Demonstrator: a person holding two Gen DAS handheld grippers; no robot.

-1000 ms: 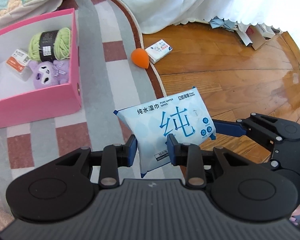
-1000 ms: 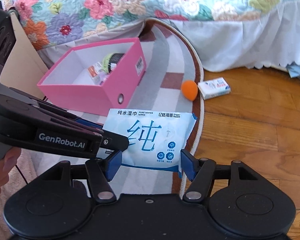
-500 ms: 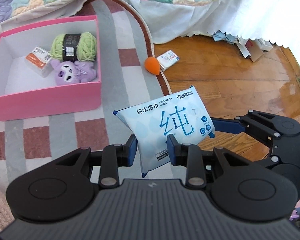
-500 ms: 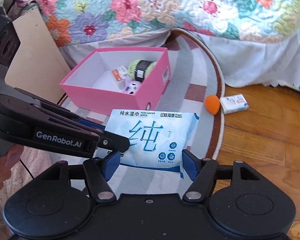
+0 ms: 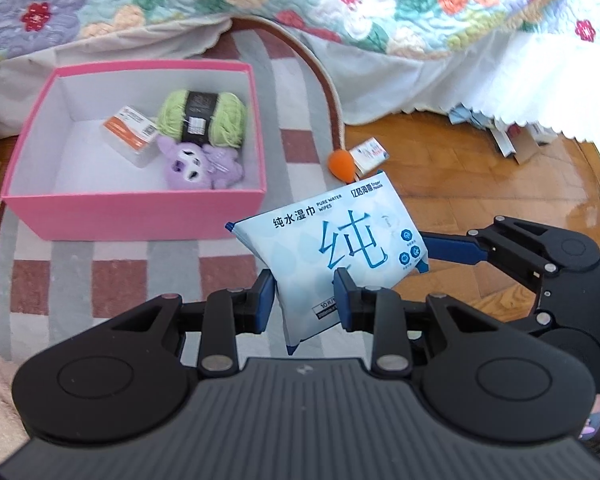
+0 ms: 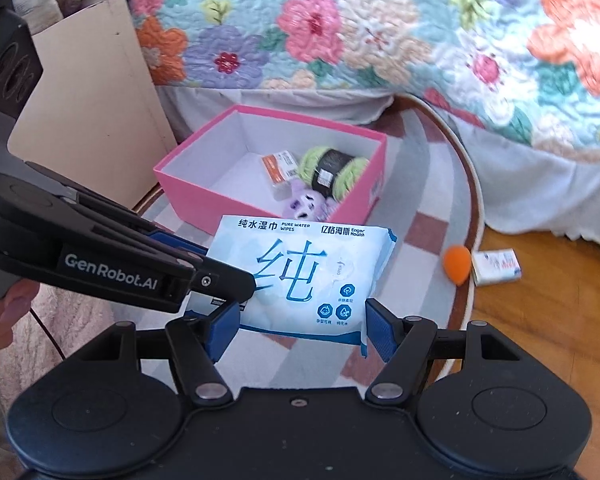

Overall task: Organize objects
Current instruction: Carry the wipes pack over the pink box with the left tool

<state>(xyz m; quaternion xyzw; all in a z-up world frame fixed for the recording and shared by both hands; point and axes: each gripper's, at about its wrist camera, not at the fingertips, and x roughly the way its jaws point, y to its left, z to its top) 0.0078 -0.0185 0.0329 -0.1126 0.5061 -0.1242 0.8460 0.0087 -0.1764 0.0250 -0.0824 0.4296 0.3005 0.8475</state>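
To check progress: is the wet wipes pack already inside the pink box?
No, the wet wipes pack hangs outside the pink box.

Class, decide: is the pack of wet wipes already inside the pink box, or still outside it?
Outside. The wet wipes pack is held above the rug, short of the pink box, gripped by the left gripper and the right gripper.

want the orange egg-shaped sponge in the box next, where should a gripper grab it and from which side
Grip the orange sponge across its rounded wide end, coming from above, jaws in line with the rug edge. It lies on its side with a small white box close beside, so a side approach looks crowded.
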